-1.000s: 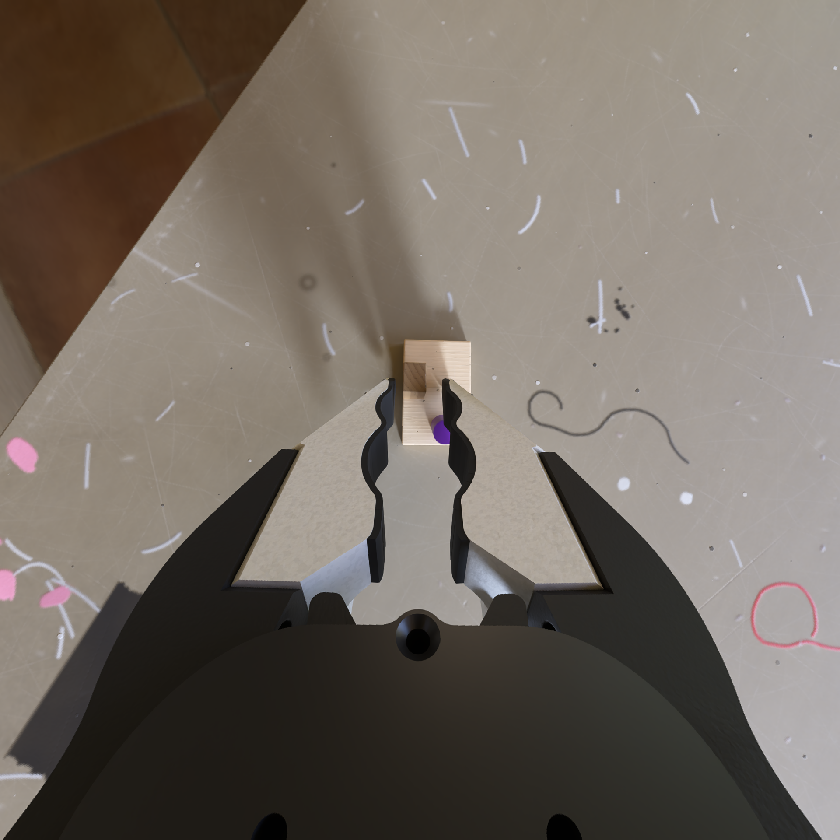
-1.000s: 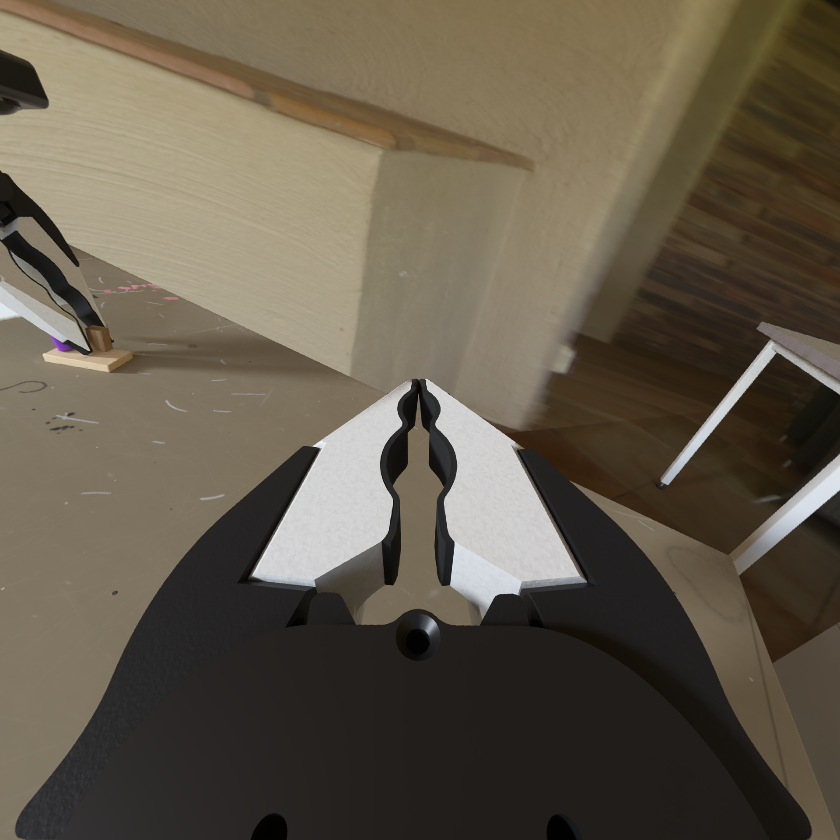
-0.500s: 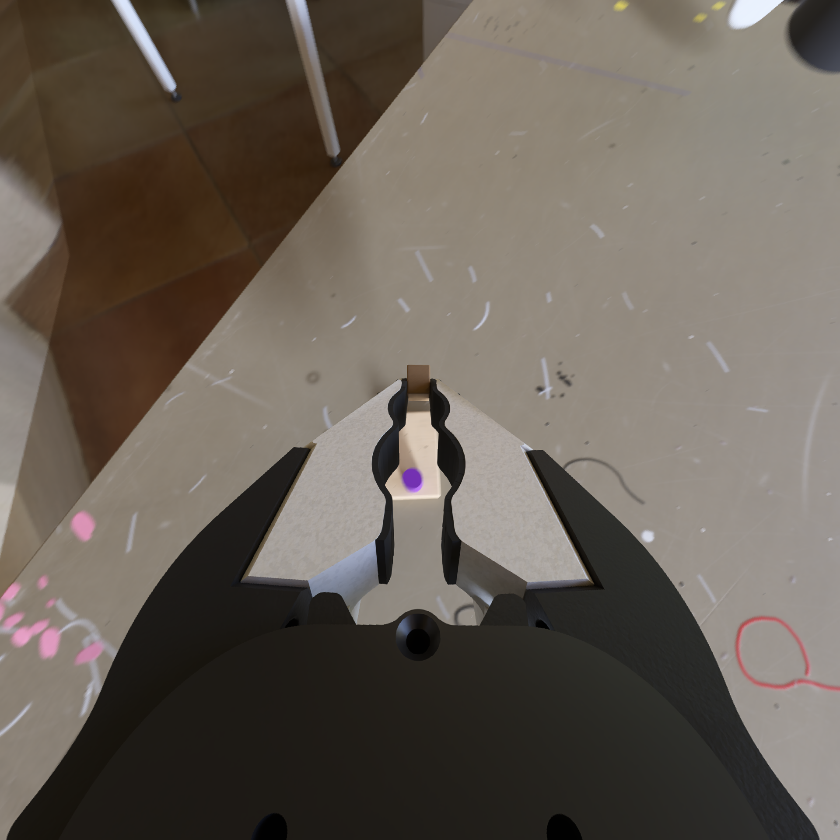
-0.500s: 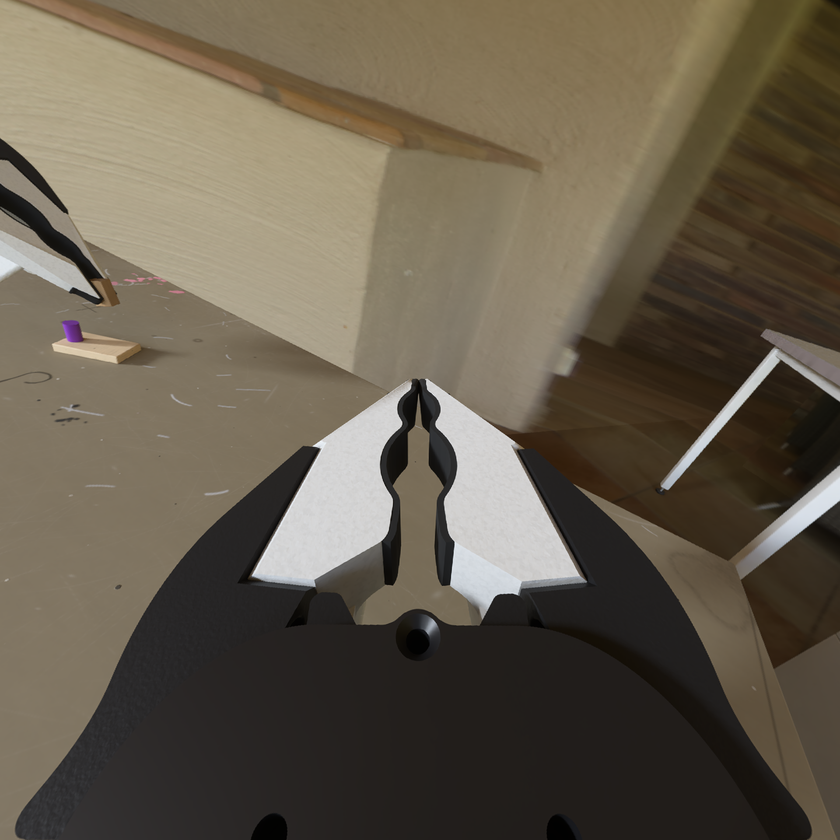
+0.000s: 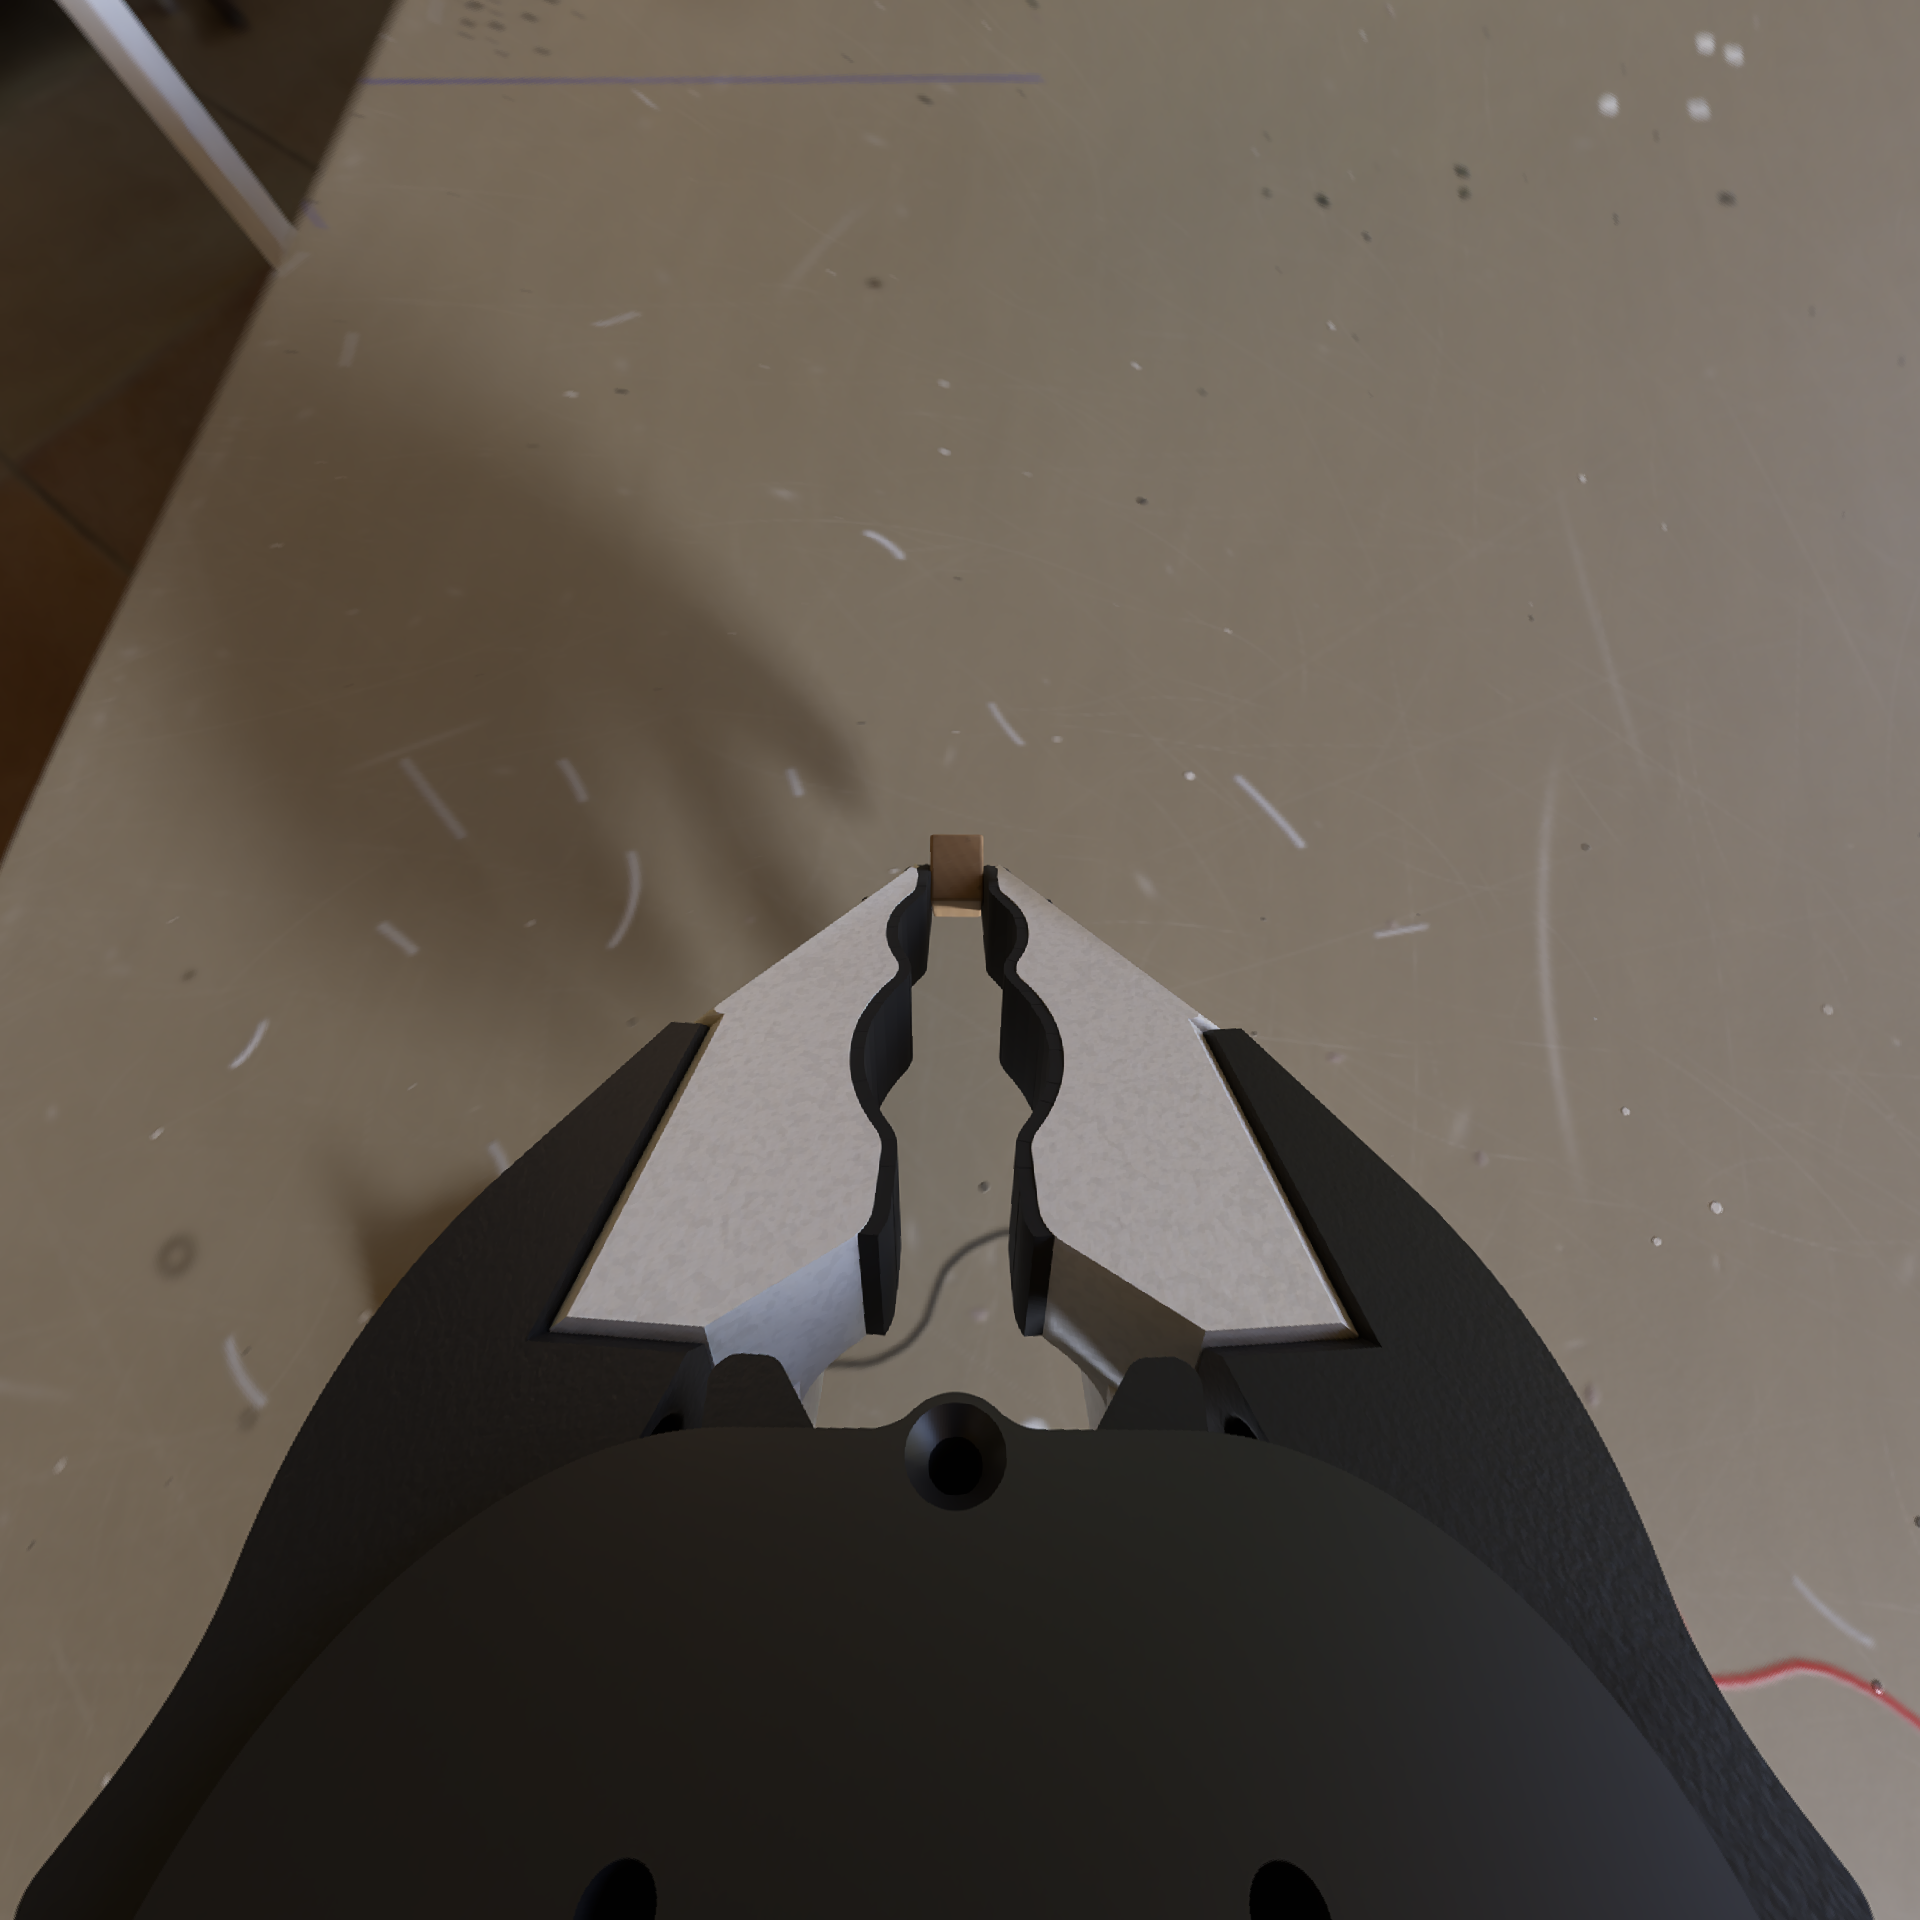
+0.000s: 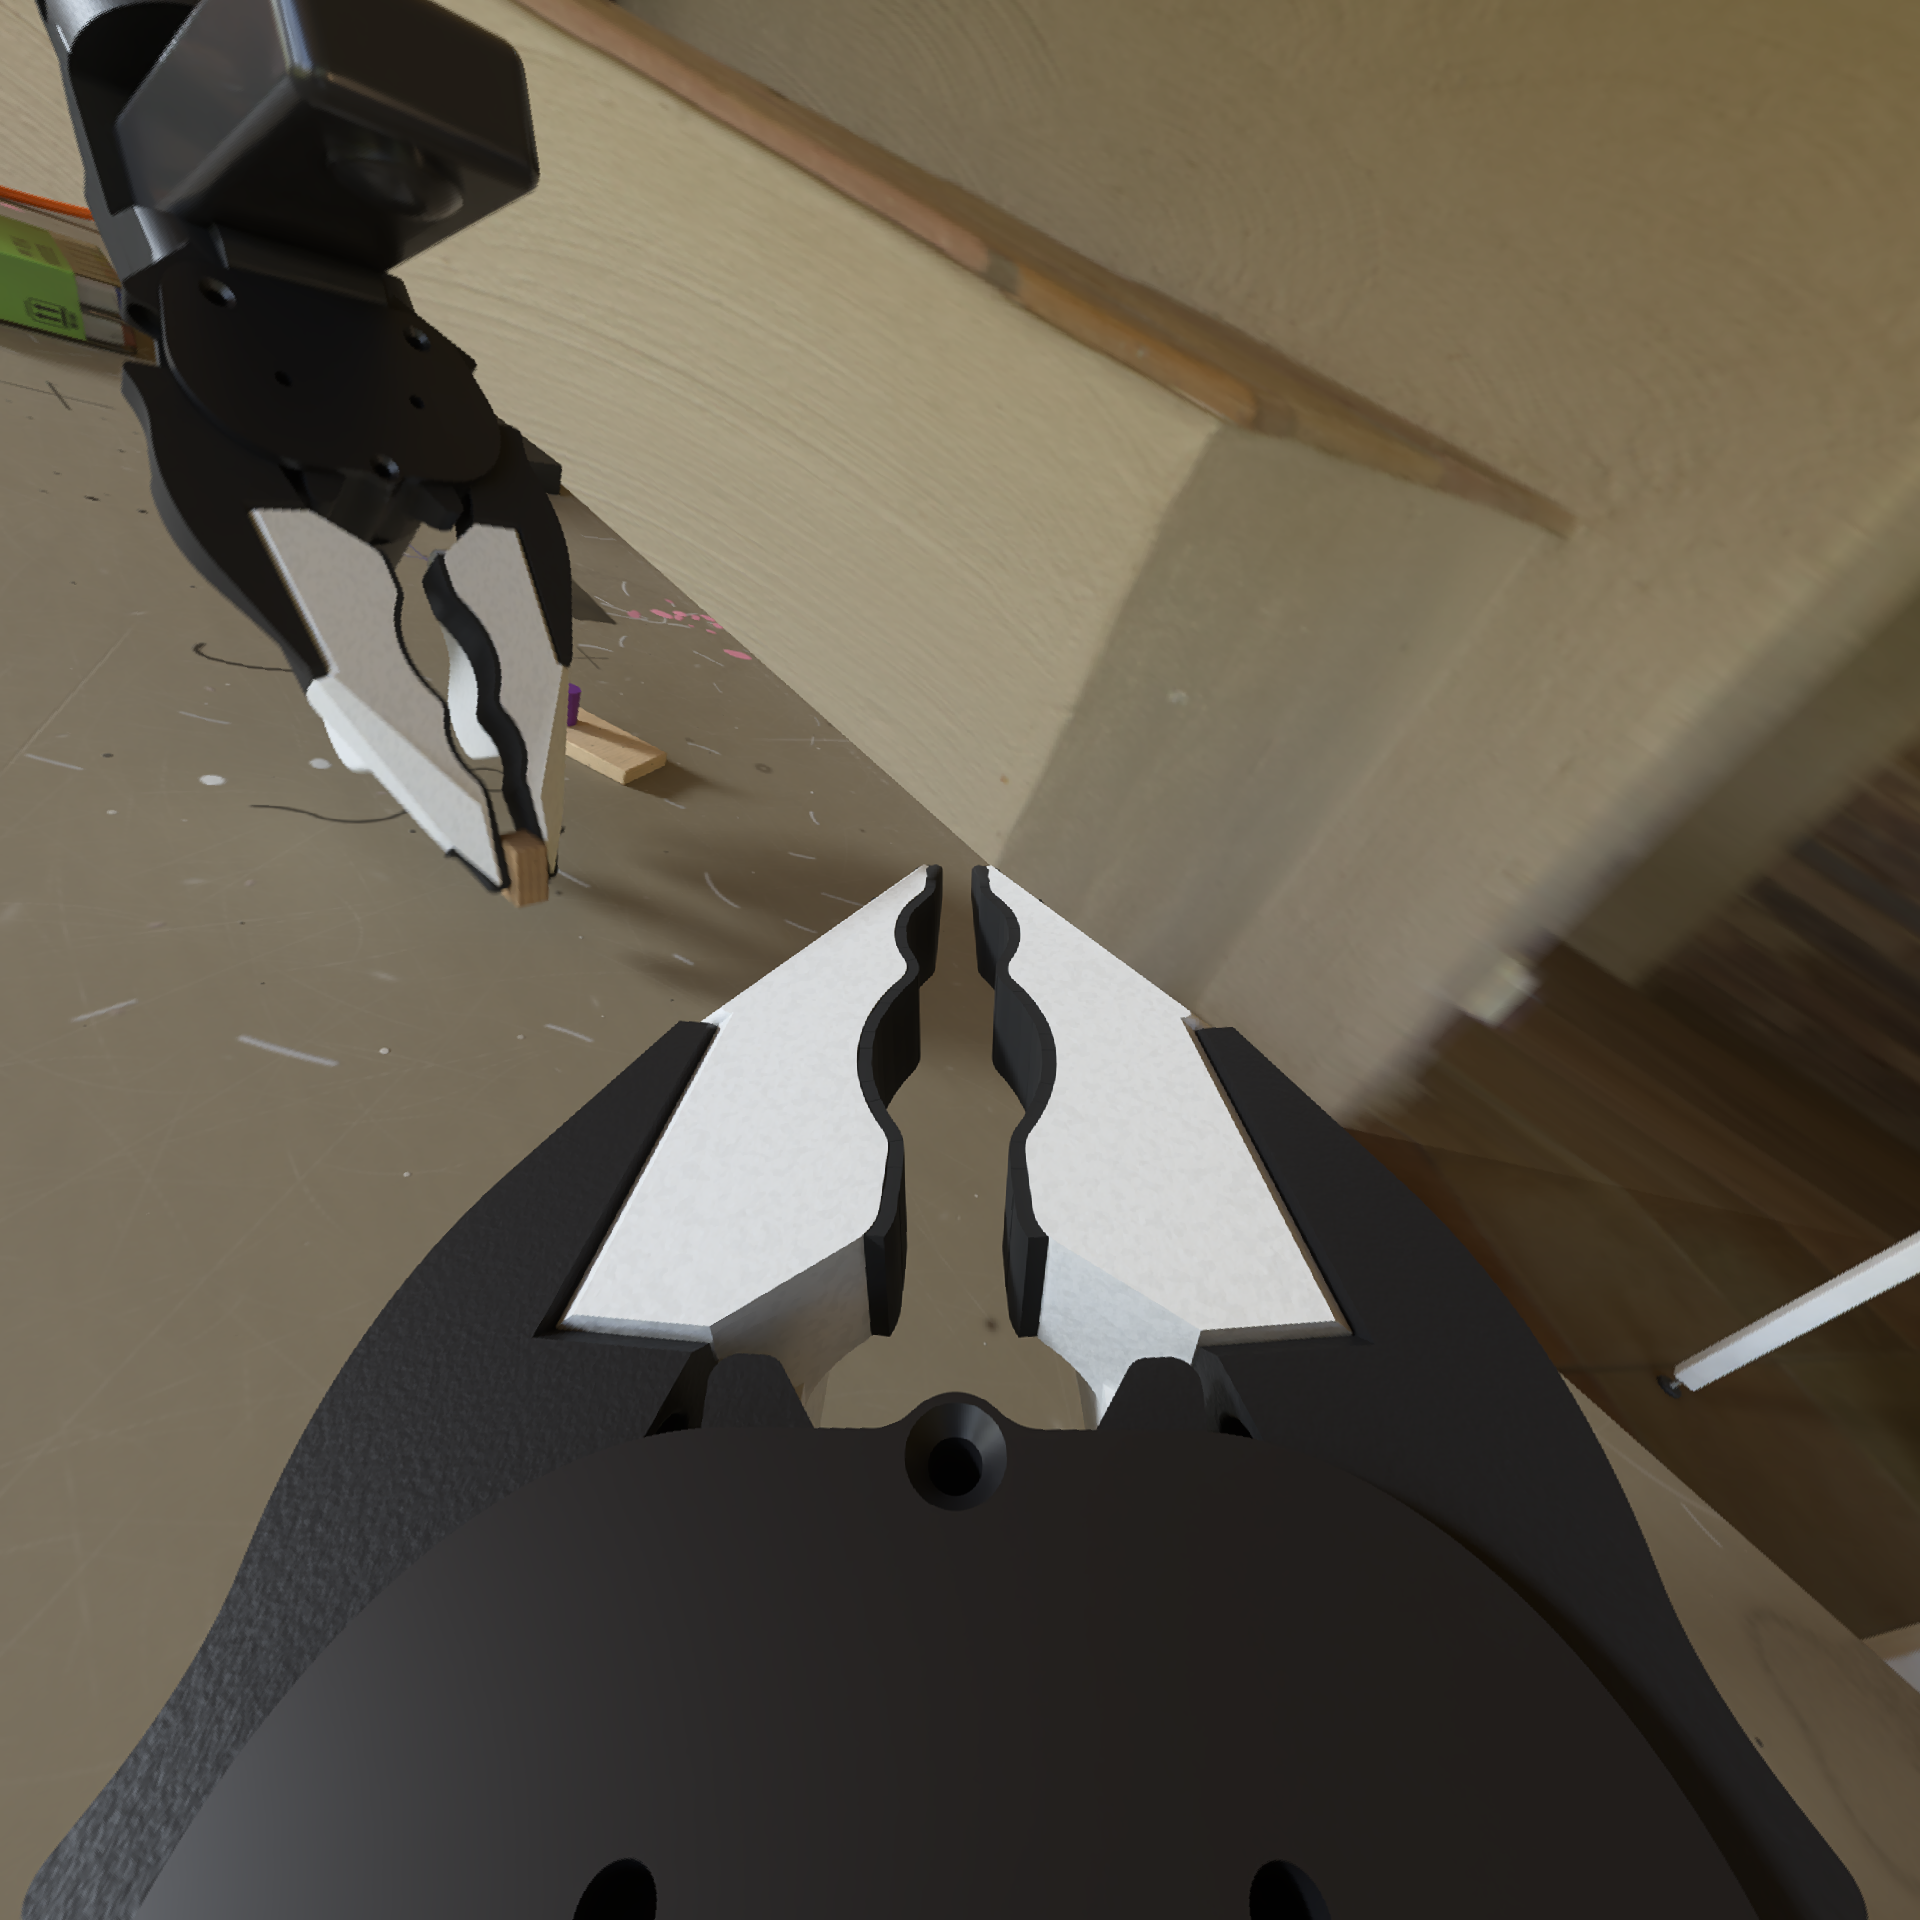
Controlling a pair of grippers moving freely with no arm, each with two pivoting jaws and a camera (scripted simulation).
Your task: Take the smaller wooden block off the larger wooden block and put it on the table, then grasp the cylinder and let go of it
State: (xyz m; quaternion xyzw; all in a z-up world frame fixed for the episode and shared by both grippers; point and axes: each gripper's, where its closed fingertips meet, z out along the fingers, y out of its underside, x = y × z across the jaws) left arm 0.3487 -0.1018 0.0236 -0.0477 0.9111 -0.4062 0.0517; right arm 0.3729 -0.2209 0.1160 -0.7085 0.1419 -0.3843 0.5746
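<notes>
My left gripper (image 5: 957,885) is shut on the smaller wooden block (image 5: 956,865), which pokes out past the fingertips. In the right wrist view the left gripper (image 6: 520,857) points down and holds this block (image 6: 527,871) upright, at or just above the table; I cannot tell if it touches. Behind it the larger wooden block (image 6: 615,756) lies flat on the table. The purple cylinder (image 6: 572,703) stands on it, mostly hidden by a left finger. My right gripper (image 6: 956,881) is empty, its jaws a narrow gap apart, to the right of the held block.
The scratched beige table (image 5: 1351,623) has its left edge near a white leg (image 5: 177,125). A beige wall ledge with wooden trim (image 6: 1039,281) runs behind the blocks. A green box (image 6: 31,281) sits far left. Another white leg (image 6: 1808,1309) stands beyond the table's right edge.
The left gripper lifted the smaller block off the larger one, carried it toward the right gripper and lowered it. The right gripper's tips, touching before, have parted slightly.
</notes>
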